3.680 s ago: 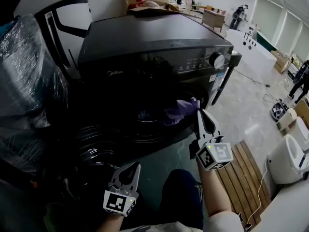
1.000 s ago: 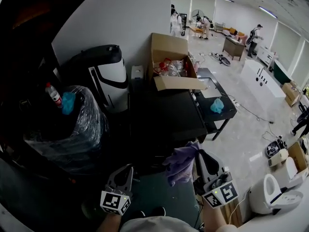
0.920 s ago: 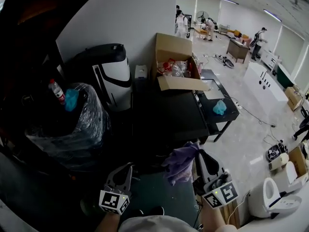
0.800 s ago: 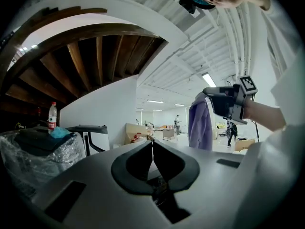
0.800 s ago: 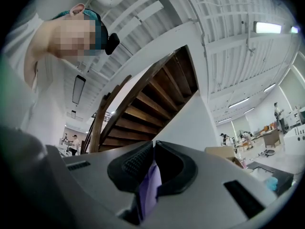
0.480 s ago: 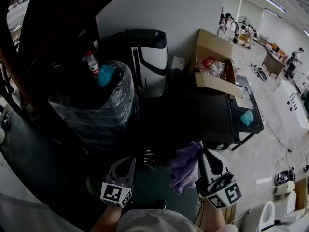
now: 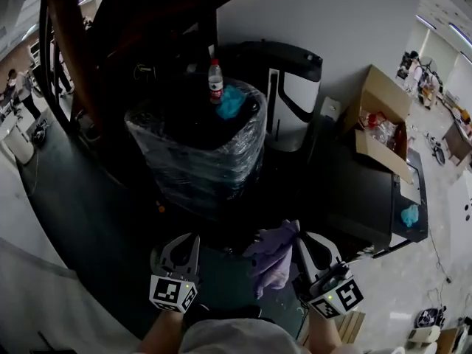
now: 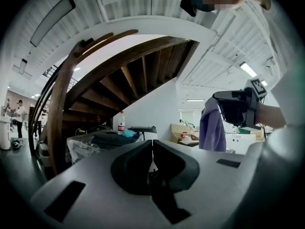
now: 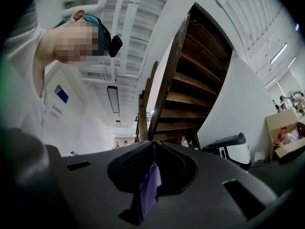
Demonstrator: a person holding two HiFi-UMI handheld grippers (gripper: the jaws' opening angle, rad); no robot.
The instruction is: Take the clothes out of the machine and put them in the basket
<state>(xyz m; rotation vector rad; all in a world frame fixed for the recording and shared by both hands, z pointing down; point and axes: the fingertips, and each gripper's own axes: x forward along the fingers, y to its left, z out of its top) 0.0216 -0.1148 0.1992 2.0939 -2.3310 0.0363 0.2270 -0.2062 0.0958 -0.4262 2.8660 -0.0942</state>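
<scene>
Carrying the cloth to the basket is judged to be the step in hand. The cloth is pinched at its upper edge between the fingers of the right gripper and hangs free below them, in front of the person and above the dark floor. The fingers of the left gripper are pressed together, and nothing is between them. No basket is recognised in any view, so it must be found first. The pinch should be held firm, the hanging end should be kept clear of the wrapped bin, and the cloth should be released only when it is above the basket.
</scene>
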